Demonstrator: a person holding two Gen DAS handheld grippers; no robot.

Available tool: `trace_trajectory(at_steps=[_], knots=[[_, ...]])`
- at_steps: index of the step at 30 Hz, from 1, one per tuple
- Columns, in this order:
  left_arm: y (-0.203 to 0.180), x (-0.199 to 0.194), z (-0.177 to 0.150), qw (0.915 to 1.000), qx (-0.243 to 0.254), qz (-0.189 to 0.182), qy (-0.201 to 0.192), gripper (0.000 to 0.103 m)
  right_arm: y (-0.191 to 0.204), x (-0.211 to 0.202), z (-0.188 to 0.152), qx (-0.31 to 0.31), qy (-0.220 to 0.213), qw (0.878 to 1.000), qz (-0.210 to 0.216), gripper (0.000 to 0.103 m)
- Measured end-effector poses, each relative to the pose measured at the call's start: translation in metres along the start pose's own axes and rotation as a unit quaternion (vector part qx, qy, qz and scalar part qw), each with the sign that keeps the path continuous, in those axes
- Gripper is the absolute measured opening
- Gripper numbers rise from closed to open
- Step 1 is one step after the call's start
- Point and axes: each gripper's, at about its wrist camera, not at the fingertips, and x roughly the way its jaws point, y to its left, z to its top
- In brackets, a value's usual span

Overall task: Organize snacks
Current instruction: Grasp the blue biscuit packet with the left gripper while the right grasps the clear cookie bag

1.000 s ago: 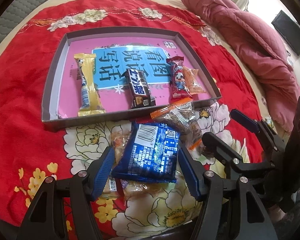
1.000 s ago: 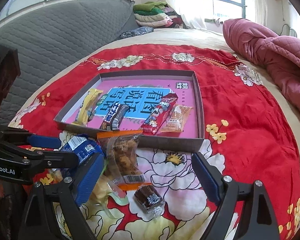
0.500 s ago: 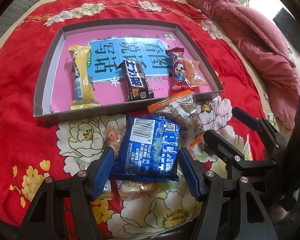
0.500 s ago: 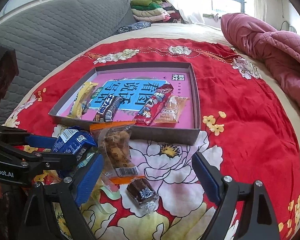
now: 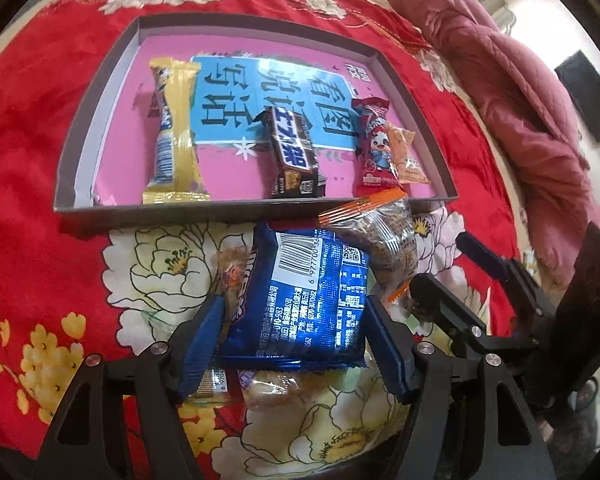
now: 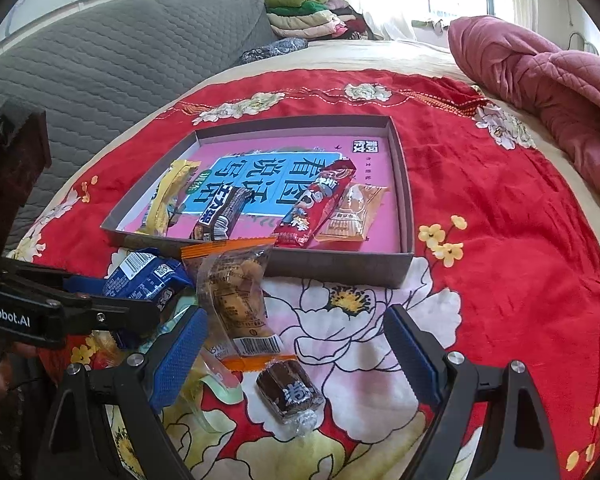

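Note:
A grey tray [image 5: 180,210] with a pink floor lies on the red flowered cloth. In it are a yellow bar [image 5: 174,136], a dark chocolate bar [image 5: 294,148], a red packet [image 5: 374,148] and a small orange packet [image 5: 406,156]. My left gripper [image 5: 296,340] has a blue snack packet [image 5: 312,300] between its pads just in front of the tray, above a pile of loose snacks. Its jaws are opening slightly while still touching the packet's sides. My right gripper [image 6: 296,344] stands open over a clear orange-edged packet [image 6: 236,292] and a brown wrapped candy [image 6: 290,394].
A rumpled pink quilt [image 6: 540,80] lies to the right of the cloth. A grey quilted backrest [image 6: 100,60] rises at the left, with folded clothes [image 6: 308,12] behind. More wrapped snacks [image 5: 272,388] sit under the blue packet. The right gripper's fingers [image 5: 480,256] show beside the left one.
The left gripper has rolled a little with the blue packet still between its pads, so the tray sits differently in its view. The right gripper has stayed where it was, open.

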Motion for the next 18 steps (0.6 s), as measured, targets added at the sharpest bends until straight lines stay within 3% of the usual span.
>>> trace_trajectory(at_steps=[18], knots=[[0.018,-0.003,0.007,0.9997,-0.019,0.006,-0.01,0.072,0.014,0.032,0.004,-0.009,0.026,0.999,0.022,0.089]])
